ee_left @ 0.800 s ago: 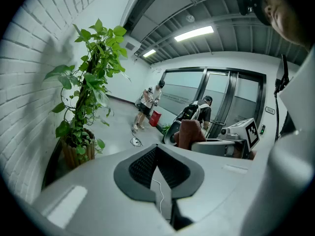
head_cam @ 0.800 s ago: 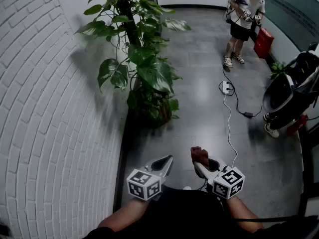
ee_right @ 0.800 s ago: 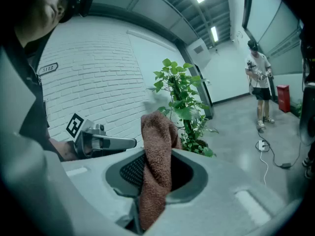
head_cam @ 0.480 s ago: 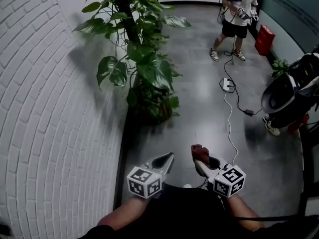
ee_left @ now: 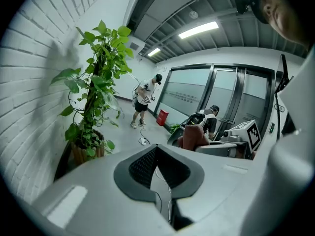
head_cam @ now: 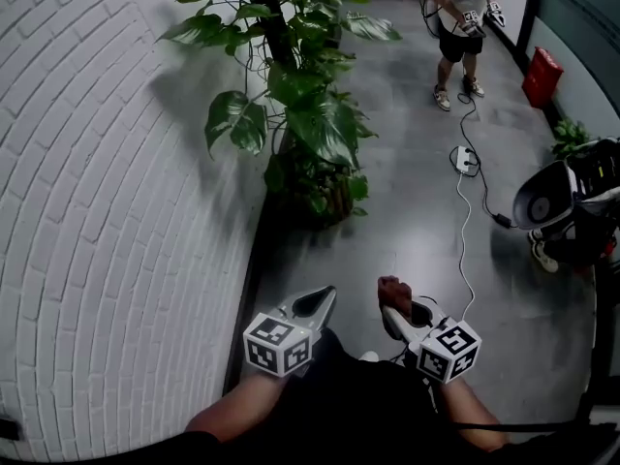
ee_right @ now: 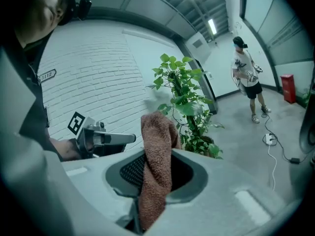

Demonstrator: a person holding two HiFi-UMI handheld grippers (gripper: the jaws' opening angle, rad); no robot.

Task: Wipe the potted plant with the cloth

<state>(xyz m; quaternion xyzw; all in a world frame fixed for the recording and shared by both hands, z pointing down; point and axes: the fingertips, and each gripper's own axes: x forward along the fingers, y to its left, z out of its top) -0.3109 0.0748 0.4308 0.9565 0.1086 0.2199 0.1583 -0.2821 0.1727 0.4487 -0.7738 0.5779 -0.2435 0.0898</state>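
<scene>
Brown cloth pinched in the right claw, its end sticking up past the tips, held low in front of the person and well apart from the potted plant, which stands on the grey floor right against the white brick wall. Left claw pressed together with nothing in it, near the right one, both pointing toward the plant. Beyond the plant a second person stands, with a power strip and white cable on the floor between
</scene>
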